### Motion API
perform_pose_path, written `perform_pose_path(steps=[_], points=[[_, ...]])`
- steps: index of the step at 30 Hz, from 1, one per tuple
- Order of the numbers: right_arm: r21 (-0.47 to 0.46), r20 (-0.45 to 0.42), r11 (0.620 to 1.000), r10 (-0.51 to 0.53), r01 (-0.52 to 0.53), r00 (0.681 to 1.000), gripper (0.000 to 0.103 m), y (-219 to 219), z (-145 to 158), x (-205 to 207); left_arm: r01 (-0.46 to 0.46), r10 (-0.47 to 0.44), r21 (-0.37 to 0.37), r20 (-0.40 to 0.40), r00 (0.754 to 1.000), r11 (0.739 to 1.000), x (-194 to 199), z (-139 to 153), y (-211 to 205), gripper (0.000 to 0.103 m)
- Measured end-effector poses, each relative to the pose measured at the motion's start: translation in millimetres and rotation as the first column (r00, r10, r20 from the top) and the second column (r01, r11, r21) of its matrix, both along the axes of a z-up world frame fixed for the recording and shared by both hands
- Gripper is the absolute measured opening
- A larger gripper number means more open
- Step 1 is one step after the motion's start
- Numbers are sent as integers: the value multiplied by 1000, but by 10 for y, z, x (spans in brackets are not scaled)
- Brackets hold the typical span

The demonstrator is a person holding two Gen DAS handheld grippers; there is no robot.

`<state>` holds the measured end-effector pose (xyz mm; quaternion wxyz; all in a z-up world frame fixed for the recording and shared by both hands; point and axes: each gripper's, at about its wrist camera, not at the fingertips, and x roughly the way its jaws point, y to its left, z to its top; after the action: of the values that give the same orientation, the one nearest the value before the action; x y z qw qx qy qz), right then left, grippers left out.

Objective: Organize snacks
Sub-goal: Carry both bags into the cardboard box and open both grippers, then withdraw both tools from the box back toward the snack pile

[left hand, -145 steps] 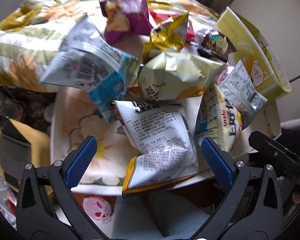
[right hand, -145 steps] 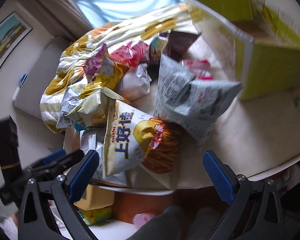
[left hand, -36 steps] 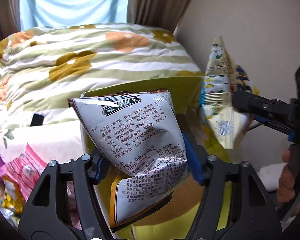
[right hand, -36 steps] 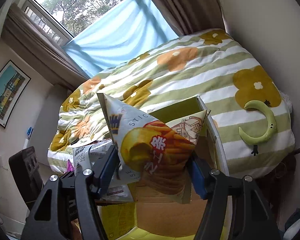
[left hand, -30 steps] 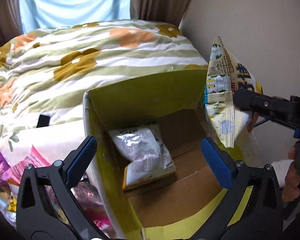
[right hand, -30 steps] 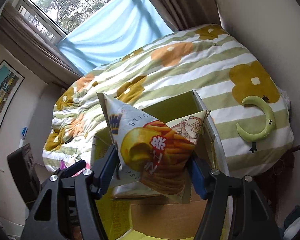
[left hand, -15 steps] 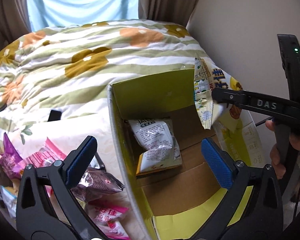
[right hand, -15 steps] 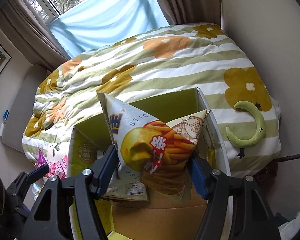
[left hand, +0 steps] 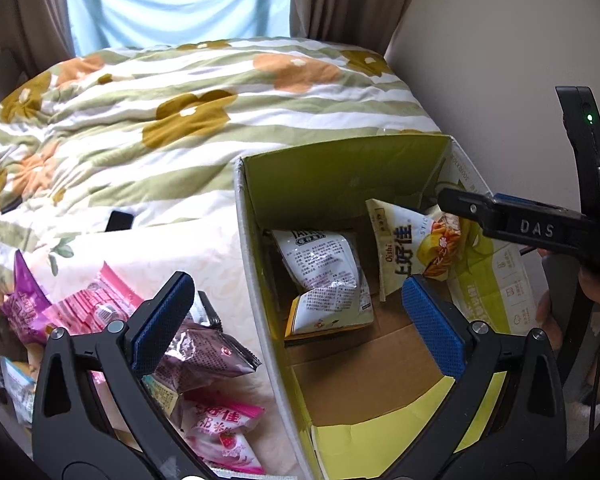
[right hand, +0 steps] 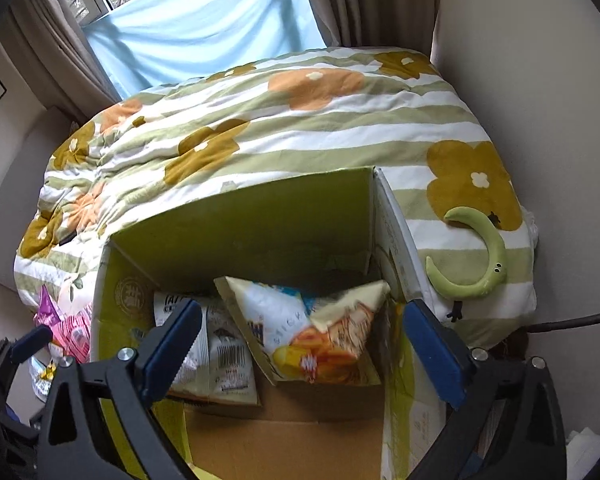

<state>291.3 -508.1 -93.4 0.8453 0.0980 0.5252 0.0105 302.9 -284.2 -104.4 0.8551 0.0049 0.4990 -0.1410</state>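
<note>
A yellow-green cardboard box (left hand: 340, 176) (right hand: 239, 232) stands open on the table by the bed. Inside lie a white printed snack bag (left hand: 324, 276) (right hand: 215, 352) and a fries bag (left hand: 408, 248) (right hand: 312, 332), which leans on the right wall, blurred in the right wrist view. My right gripper (right hand: 302, 328) hangs over the box with its jaws opening, and its pads are off the fries bag below. One of its black fingers (left hand: 500, 220) reaches in from the right. My left gripper (left hand: 295, 300) is open and holds nothing, straddling the box's left wall.
Loose snacks lie left of the box: pink bags (left hand: 95, 304), a purple bag (left hand: 23, 304), a maroon bag (left hand: 203, 356). Behind is a bed with a floral quilt (left hand: 179, 100), a black phone (left hand: 119, 220), a green moon plush (right hand: 480, 252). A wall stands close on the right.
The left gripper opened and the white bag dropped into the box. The right gripper, shut on the fries bag above the box, has opened, and the bag now lies inside.
</note>
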Motion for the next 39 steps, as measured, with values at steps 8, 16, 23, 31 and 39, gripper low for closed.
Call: perform_pose_path(steps=[8,16,23,31,39], points=[[-9,83,998,70,-69,994,100,41,339,-257,-29,27,20,69,997,999,-257,344,57,102],[-17,169,989,146,-145,975,100,249,680,-591,-100,95,36,108,990,994,-703,718,481,102],[-22,260,985,173,-173,950,100,529,994,-1105,-158,153,13,172,973,987,-1203,1010,1202,102],[23,296,988,141,-155,945,100,1076,1064,-1784,-196,194,-1,164,967,981,-1744,948,2188,102],[82,293,993,55,-83,954,100,1674,819,-2265,-202,205,-36,155,966,979,-2161,619,2935,102]])
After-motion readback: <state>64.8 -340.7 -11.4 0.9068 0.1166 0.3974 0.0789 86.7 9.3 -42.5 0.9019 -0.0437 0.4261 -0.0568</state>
